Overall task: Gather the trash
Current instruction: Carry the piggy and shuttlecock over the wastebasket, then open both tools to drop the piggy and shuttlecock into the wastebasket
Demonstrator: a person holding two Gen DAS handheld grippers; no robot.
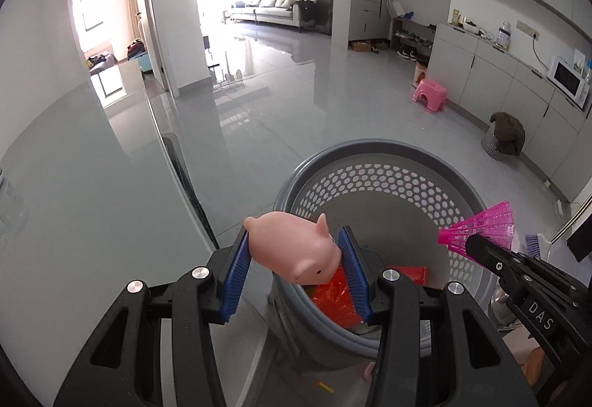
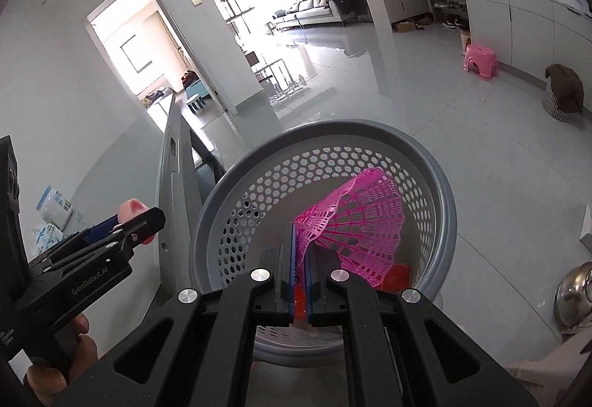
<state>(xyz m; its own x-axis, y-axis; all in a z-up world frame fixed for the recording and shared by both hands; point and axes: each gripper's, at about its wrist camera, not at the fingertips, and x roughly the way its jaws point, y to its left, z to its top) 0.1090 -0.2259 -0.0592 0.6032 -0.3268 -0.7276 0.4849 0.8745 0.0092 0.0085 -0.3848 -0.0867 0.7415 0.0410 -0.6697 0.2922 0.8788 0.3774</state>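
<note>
The grey perforated basket [image 1: 381, 181] stands on the glossy grey floor [image 1: 281, 100], close against the edge of a grey table [image 1: 74, 192] whose rim runs past the basket's left side in both views. Beyond the basket the floor lies open and bare toward a sofa [image 1: 275, 9] at the far end. To the right, along a row of white cabinets [image 1: 492, 74], a pink stool [image 1: 429, 94] and a small checked bin draped with brown cloth [image 1: 505, 137] stand well apart from the basket. A doorway [image 1: 107, 18] opens in the wall on the left.

The left gripper [image 1: 296, 259] holds a pink rubber pig toy [image 1: 296, 248] between its blue pads [image 1: 235, 277], at a middling width; the toy hangs over the near left rim of the basket, partly above the table edge. The right gripper [image 2: 301, 266] is closed almost fully on the crushed skirt of a pink plastic shuttlecock [image 2: 355, 218], which sits over the open mouth of the basket, nearer its right wall. In the left wrist view the shuttlecock shows above the basket's right rim.

Inside the basket, on its floor toward the near side, lie crumpled orange-red plastic [image 1: 333, 296] and a flat red packet [image 1: 410, 273]. On the table at its left edge sit some white and blue packets [image 2: 53, 209]. A metal pot lid [image 2: 573, 296] rests on the floor right of the basket.
</note>
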